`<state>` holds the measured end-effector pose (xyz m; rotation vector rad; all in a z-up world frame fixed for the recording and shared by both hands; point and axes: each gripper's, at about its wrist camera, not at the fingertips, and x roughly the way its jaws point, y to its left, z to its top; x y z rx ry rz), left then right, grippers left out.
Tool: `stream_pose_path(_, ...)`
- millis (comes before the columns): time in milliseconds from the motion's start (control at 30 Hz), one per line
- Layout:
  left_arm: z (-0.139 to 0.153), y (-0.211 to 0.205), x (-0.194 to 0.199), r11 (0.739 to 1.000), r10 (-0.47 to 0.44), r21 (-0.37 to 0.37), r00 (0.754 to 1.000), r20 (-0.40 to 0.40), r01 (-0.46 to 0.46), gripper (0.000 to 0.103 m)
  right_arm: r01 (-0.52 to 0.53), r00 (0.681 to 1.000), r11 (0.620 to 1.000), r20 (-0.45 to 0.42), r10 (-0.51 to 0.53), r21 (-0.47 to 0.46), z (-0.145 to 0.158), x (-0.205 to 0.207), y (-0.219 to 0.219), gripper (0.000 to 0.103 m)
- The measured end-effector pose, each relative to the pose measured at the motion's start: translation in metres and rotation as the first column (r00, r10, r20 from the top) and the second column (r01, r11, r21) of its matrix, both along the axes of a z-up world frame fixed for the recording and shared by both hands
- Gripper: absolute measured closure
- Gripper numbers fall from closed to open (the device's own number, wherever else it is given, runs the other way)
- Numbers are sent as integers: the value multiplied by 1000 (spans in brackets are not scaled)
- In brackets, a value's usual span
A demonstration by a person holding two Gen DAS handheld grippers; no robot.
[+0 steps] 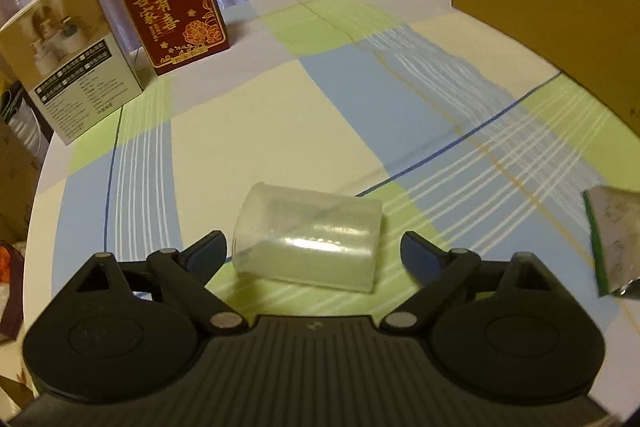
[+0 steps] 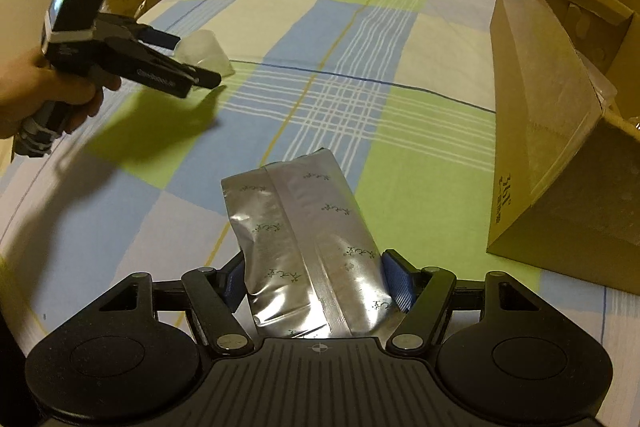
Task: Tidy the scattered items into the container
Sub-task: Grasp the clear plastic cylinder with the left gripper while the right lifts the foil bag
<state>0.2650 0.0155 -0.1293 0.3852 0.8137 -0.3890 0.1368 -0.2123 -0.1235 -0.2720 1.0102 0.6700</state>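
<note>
The checked blue, green and cream tablecloth (image 2: 320, 67) lies mostly bare ahead of both grippers. The open brown cardboard box (image 2: 560, 155) stands close to the right of the right gripper (image 2: 316, 283), which pinches a silver foil pouch (image 2: 304, 235). The left gripper (image 1: 314, 251), held level in a hand (image 2: 48, 91), is spread around a clear plastic cup (image 1: 308, 239) lying on its side.

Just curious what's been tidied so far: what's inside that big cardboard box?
The cardboard box stands open. Something pale and translucent shows near its rim, but I cannot identify it. The near wall hides everything deeper.
</note>
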Motion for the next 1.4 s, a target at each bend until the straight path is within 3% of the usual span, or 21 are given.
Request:
stream_pose_path(167, 3, 6, -4, 998, 43, -34, 999, -32, -44, 33, 0, 1000, 1000, -4, 0, 3, -1, 0, 0, 32)
stream_pose_path(300, 12, 5, -23, 996, 53, -71, 996, -71, -58, 33, 22, 999, 1000, -34, -22, 16, 2, -1, -6, 32)
stream_pose_path(700, 27, -38, -133, 995, -87, -69, 985, -148, 78, 33, 0, 998, 998, -57, -4, -57, 8, -46, -39, 32)
stream_pose_path(767, 26, -41, -141, 995, -92, -59, 984, -151, 84, 29, -11, 998, 998, -59, 7, -61, 8, -50, -41, 32)
stream_pose_path(800, 25, -41, -145, 995, -87, -51, 985, -149, 81, 27, -22, 998, 998, -57, 18, -62, 9, -51, -41, 29)
stream_pose_path(833, 25, -40, -147, 996, -83, -44, 986, -144, 77, 25, -28, 999, 998, -43, 25, -64, 10, -53, -41, 14)
stream_pose_path(900, 25, -38, -148, 996, -83, -45, 987, -138, 77, 24, -39, 999, 997, 1, 39, -60, 14, -55, -41, 6)
stream_pose_path(1233, 20, -46, -138, 990, -140, -20, 983, -119, 139, 23, -148, 989, 984, -40, 144, -102, 1, -43, -26, 6)
stream_pose_path(1400, 12, -52, -134, 987, -160, 3, 975, -154, 162, 31, -166, 985, 980, -71, 159, -114, -9, -35, -26, 6)
